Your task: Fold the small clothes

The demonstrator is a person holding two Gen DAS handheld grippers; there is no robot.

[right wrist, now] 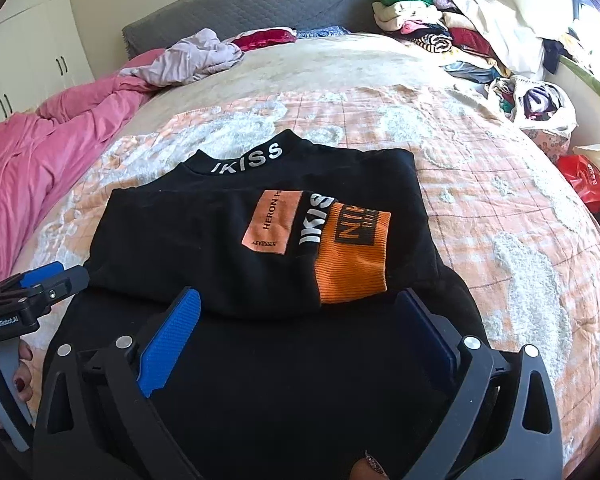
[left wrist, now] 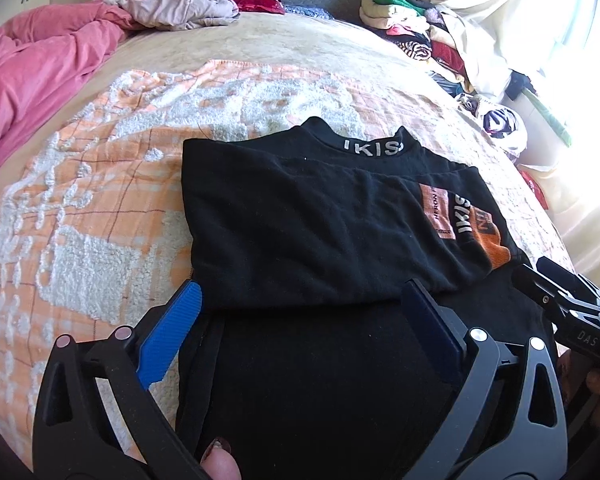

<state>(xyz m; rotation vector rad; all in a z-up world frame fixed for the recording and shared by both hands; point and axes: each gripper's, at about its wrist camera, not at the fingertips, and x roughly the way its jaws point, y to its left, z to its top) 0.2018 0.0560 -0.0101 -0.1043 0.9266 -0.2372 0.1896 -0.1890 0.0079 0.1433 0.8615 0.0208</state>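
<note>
Left wrist view: left claw (left wrist: pixel 300 312) spread wide over the near half of a black shirt (left wrist: pixel 308 208), nothing between its pads. Shirt lies partly folded on the bed's orange-and-white blanket (left wrist: pixel 100 184), collar at the far end, orange-cuffed sleeve laid across the right side. Right wrist view: right claw (right wrist: pixel 300 316) likewise spread and clear of the cloth. Pink duvet (right wrist: pixel 32 152) lies far left; clothes pile (right wrist: pixel 440 32) far right.

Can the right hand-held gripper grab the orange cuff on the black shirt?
Probably yes. The right hand-held gripper is open, and the orange cuff lies on top of the black shirt just beyond its fingertips, with nothing covering it.
</note>
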